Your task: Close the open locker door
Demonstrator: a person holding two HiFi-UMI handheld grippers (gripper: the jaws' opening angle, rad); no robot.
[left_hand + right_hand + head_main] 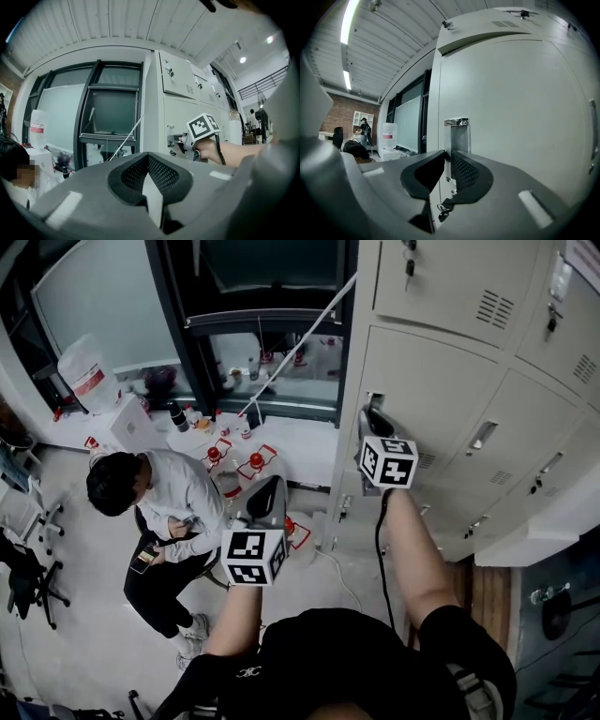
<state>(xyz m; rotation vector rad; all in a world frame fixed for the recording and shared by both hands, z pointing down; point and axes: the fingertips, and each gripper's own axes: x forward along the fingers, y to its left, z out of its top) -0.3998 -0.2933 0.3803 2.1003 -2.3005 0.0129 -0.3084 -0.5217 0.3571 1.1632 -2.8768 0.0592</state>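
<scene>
On locker door [520,108] edge, at handle plate [458,133]: right tongs [449,157] pinched to a narrow gap, gripping it. Well left of door: left tongs [149,164] closed, empty.

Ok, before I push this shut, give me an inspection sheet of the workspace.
Surface: pale floor, littered near the window.
Job's things: locker door looks almost flush; keys hang below its latch plate.
Clutter: water jug, red-capped items.
Grippers: right claw closed on the door at the latch plate; left claw shut, empty, held clear.
Cables: black cable trails back from right claw; white cord slants across window.
Surroundings: seated person, head down.
</scene>
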